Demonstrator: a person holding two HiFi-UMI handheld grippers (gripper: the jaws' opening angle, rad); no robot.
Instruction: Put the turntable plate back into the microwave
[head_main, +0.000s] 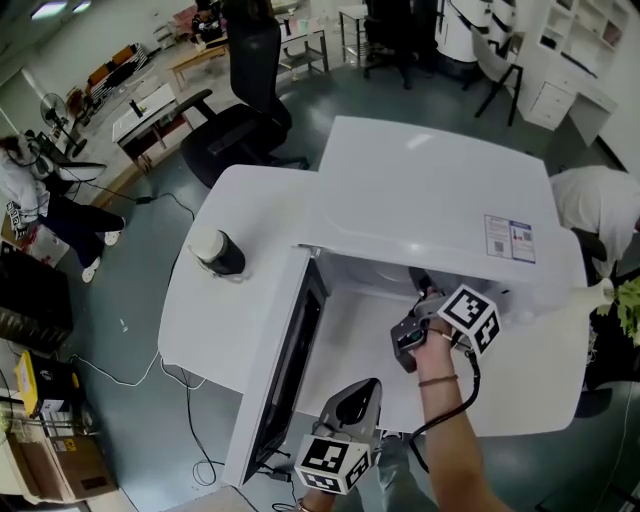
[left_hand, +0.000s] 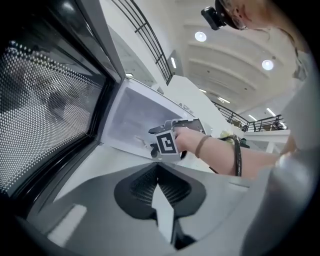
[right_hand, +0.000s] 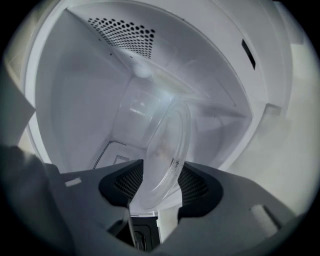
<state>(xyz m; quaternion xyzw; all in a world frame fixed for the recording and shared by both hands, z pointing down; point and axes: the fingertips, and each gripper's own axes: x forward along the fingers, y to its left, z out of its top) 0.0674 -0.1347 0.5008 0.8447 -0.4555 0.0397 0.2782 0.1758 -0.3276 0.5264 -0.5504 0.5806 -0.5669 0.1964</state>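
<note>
The white microwave (head_main: 430, 190) stands on a white table with its door (head_main: 290, 370) swung open to the left. My right gripper (head_main: 418, 285) reaches into the cavity. In the right gripper view the clear glass turntable plate (right_hand: 167, 145) stands tilted on edge between the wide-open jaws of my right gripper (right_hand: 156, 175), its rim down between the pads, in front of the cavity's back wall (right_hand: 80, 100). My left gripper (head_main: 365, 392) hangs shut and empty in front of the open door; in its own view the left gripper (left_hand: 159, 172) looks at the right gripper (left_hand: 167, 137).
A black cylinder with a white lid (head_main: 217, 252) stands on the table (head_main: 210, 330) left of the microwave. A black office chair (head_main: 245, 110) is behind the table. A person (head_main: 30, 200) sits at far left. Cables lie on the floor (head_main: 150, 380).
</note>
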